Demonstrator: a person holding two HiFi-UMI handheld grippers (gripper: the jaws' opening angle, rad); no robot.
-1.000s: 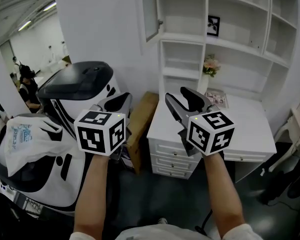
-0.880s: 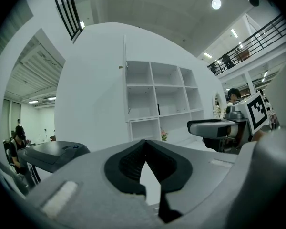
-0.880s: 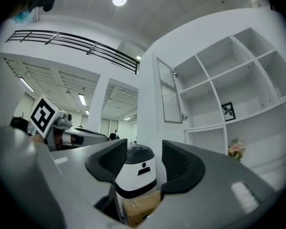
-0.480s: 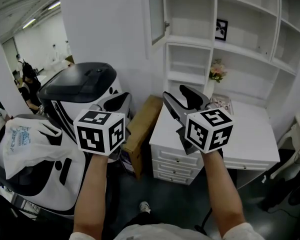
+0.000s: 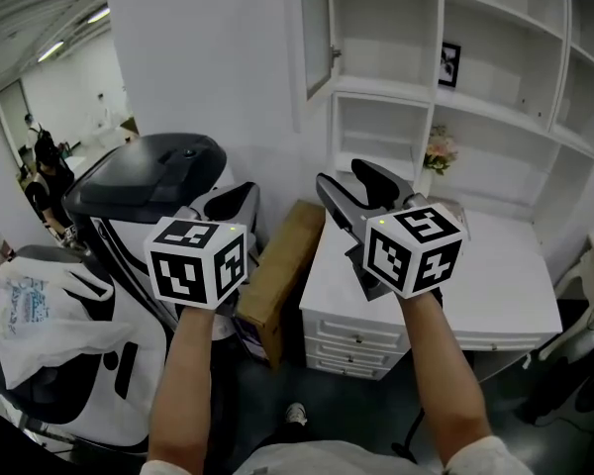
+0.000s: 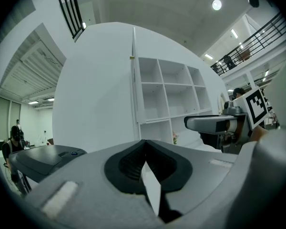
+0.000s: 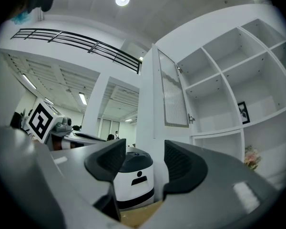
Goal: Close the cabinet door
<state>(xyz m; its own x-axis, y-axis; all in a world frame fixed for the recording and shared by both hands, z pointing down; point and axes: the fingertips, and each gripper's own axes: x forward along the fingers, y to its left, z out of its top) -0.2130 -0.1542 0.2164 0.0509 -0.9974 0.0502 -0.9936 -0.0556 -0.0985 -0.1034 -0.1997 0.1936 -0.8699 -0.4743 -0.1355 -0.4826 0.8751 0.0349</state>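
In the head view, the frame edge cut off the top of the glazed white cabinet door (image 5: pixel 317 30). The left gripper view caught the door only edge-on, as a thin line. The marker cube hid most of the left gripper (image 5: pixel 240 198), and the right gripper (image 5: pixel 346 178) covered part of the white desk with drawers (image 5: pixel 495 295).

The left gripper's fingers were pressed together with nothing between them. The right gripper's fingers stood wide and were opening, also empty. Through their gap showed only the distant white machine with a black lid (image 7: pixel 133 174) and a strip of brown cardboard box (image 7: pixel 138 217).

The door hung open at the left side of the white shelf unit (image 5: pixel 495 87), above and well beyond the right fingers, touching neither gripper.

Compared with a second before, both grippers had moved nearer the shelves. The door sat farther right in the head view, and the right fingers had spread a little wider.
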